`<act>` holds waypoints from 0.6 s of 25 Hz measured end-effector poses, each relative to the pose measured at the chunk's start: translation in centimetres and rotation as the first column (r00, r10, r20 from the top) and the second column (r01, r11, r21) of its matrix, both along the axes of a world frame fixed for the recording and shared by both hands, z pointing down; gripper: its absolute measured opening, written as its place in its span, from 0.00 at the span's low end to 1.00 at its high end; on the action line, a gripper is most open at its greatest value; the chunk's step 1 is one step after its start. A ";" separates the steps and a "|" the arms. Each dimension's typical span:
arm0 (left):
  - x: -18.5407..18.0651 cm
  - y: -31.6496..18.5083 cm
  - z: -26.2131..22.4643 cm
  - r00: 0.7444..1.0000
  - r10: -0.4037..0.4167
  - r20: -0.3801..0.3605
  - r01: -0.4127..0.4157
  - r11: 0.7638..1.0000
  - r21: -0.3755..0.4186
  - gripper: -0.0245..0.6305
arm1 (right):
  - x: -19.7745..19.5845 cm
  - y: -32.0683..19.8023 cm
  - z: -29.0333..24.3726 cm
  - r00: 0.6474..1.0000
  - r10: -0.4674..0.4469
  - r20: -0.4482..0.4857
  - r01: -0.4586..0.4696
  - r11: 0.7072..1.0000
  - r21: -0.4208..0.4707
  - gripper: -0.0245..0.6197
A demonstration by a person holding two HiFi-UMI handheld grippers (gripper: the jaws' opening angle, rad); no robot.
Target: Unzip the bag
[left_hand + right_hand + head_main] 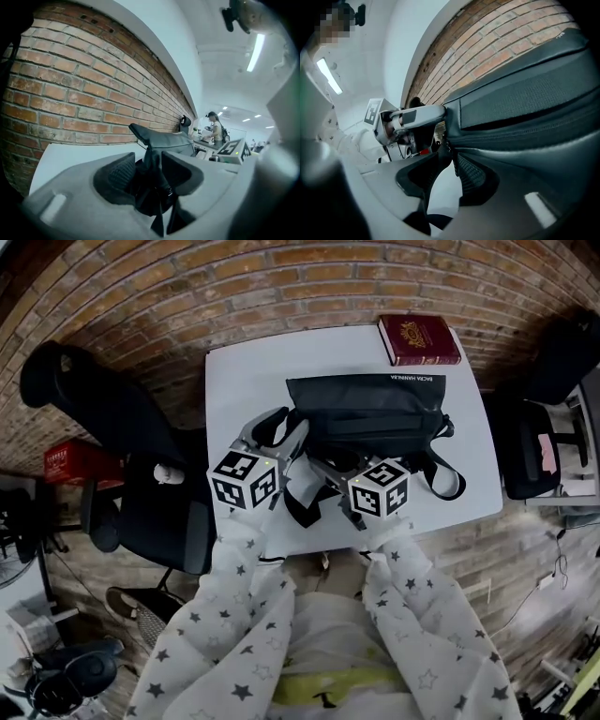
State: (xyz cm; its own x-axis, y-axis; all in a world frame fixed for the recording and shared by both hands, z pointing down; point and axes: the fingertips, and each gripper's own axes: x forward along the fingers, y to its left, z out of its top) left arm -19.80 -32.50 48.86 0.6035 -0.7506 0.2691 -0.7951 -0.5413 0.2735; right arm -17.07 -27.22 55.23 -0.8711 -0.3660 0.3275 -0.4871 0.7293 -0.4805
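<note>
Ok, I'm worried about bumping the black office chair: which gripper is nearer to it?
Left. The left gripper is at the bag's left end, towards the black chair; the right gripper sits further right, at the bag's front.

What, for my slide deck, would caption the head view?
The left gripper and right gripper at the bag's left end on a table, book beyond.

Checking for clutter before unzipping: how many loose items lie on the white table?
2. The black bag sits at the middle of the table; the dark red book lies at its far right corner, just beyond the bag. Anything under the bag is hidden.
</note>
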 end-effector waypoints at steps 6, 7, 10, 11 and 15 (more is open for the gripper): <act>1.2 0.4 0.0 0.999 0.033 0.002 -0.033 0.999 0.005 0.30 | 0.1 0.2 0.2 0.996 0.049 -0.077 -0.045 0.998 0.048 0.22; 1.2 0.5 0.0 0.999 0.035 0.001 -0.035 0.999 0.007 0.30 | 0.1 0.2 0.3 0.994 0.061 -0.094 -0.056 0.997 0.058 0.21; 1.3 0.4 0.0 0.999 0.037 -0.005 -0.037 0.999 0.013 0.30 | 0.1 -0.1 0.5 0.985 0.100 -0.138 -0.088 0.992 0.092 0.18; 1.3 0.4 0.0 0.999 0.037 -0.007 -0.037 0.999 0.013 0.30 | 0.2 -0.1 0.6 0.982 0.112 -0.152 -0.097 0.990 0.105 0.18; 1.5 0.3 0.0 0.999 0.034 -0.008 -0.034 0.999 0.015 0.30 | 0.5 -0.3 0.8 0.970 0.138 -0.202 -0.108 0.982 0.153 0.14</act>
State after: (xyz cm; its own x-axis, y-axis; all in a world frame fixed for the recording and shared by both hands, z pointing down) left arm -18.31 -32.20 48.85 0.6307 -0.7335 0.2534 -0.7741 -0.5718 0.2717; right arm -16.61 -27.53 55.99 -0.7333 -0.5213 0.4365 -0.6564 0.7101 -0.2548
